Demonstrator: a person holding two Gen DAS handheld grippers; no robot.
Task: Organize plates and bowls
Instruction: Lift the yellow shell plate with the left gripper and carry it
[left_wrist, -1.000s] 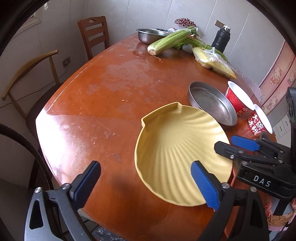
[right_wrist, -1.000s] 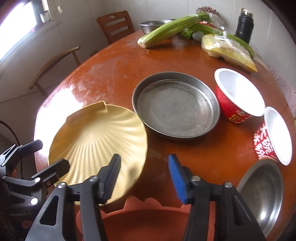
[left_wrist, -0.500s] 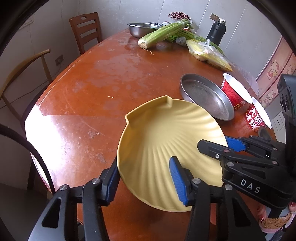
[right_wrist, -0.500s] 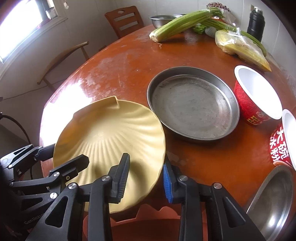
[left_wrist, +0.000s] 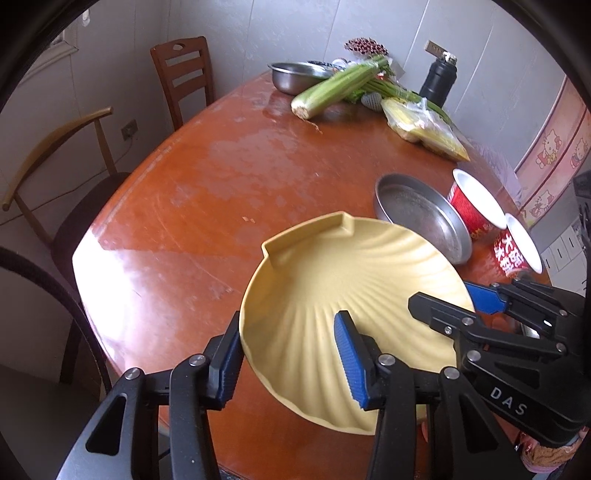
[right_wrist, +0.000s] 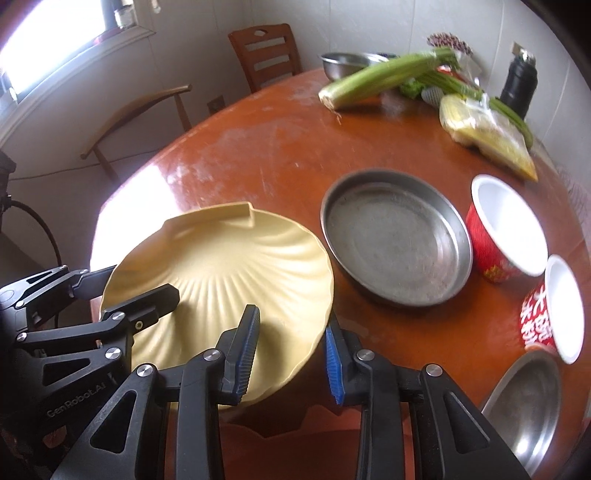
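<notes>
Yellow and shell-shaped, a ribbed plate (left_wrist: 343, 295) is being gripped at two points of its near rim and is sitting tilted above the edge of a round reddish-brown wooden table (left_wrist: 207, 192). At the plate's left rim, the left gripper (left_wrist: 290, 354) is closing, one blue pad under the outer edge and the other lying on the inner surface, so the rim is caught between its jaws. At the plate's right rim, the right gripper (right_wrist: 291, 349) is clenching the edge between its two blue-ribbed pads. Just under the plate's near side, an orange scalloped dish (right_wrist: 314, 439) is partly showing. Right of the plate and just beside it, a shallow round steel pan (right_wrist: 397, 242) is resting on the table. Farther right of the plate, two red paper bowls with white insides are standing close together, the far one (right_wrist: 506, 225) next to the pan and the near one (right_wrist: 554, 310) in front of it. Nearer than the second bowl, a steel bowl (right_wrist: 524, 402) is peeking in at the lower right. Far beyond the plate, celery (left_wrist: 332, 88), a bagged yellow food item (left_wrist: 424, 127), a steel mixing bowl (left_wrist: 291, 75) and a black flask (left_wrist: 439, 81) are lying along the table's back edge.
</notes>
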